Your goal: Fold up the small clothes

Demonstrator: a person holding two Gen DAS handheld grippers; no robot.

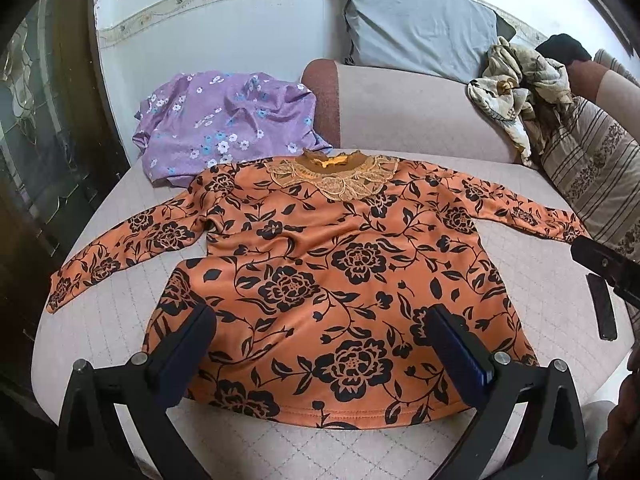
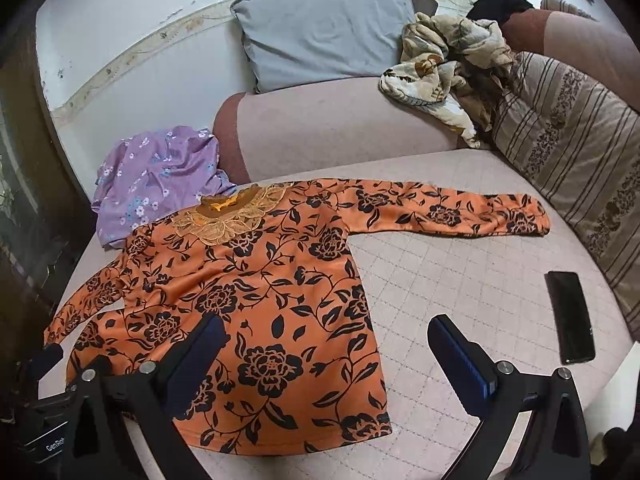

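An orange long-sleeved top with black flowers and a lace collar (image 1: 320, 264) lies flat on the pinkish quilted seat, both sleeves spread out; it also shows in the right wrist view (image 2: 256, 300). My left gripper (image 1: 324, 320) is open and empty, held above the top's hem. My right gripper (image 2: 324, 332) is open and empty, held above the top's right hem edge. The right gripper's tip shows at the right edge of the left wrist view (image 1: 608, 268). The left gripper's body shows at the lower left of the right wrist view (image 2: 48, 412).
A crumpled purple flowered garment (image 1: 224, 120) lies behind the top at the left. A black phone (image 2: 570, 316) lies on the seat at the right. A grey pillow (image 2: 324, 36), a beige crumpled cloth (image 2: 444, 64) and a striped cushion (image 2: 568, 152) sit along the back and right.
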